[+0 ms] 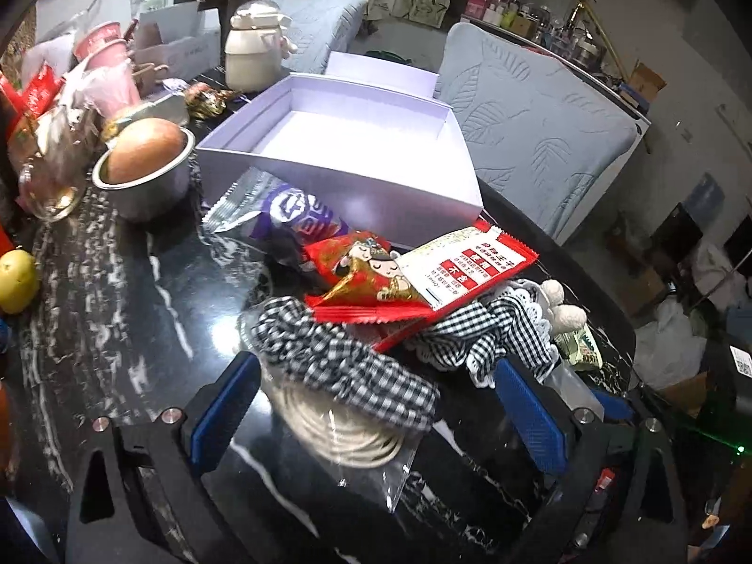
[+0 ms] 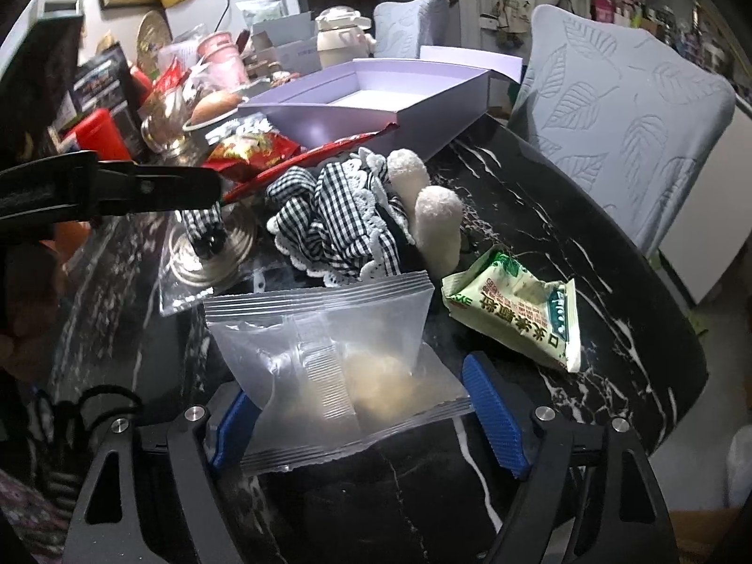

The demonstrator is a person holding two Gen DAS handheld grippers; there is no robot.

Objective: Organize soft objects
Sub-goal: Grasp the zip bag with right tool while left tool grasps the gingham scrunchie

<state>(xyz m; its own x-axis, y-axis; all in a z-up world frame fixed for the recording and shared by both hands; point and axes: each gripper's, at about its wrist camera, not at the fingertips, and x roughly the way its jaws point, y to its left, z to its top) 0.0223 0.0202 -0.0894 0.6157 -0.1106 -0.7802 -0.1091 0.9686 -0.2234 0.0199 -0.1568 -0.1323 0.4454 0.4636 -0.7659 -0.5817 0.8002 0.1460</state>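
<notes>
The right gripper (image 2: 362,404), jaws spread, brackets a clear snack packet (image 2: 329,366) on the marble table (image 2: 587,244). The left gripper (image 1: 376,404), also spread, flanks a gingham scrunchie (image 1: 343,366). Beyond lie 2 red packets (image 1: 413,282) and an empty lavender box (image 1: 348,141).

Crumpled gingham cloth (image 1: 357,366) lies before the open lavender box (image 1: 348,141).

steel cup (image 1: 145,183) holding onion (image 1: 143,148) | cream kettle (image 1: 251,54) | yellow fruit (image 1: 16,282)
</notes>
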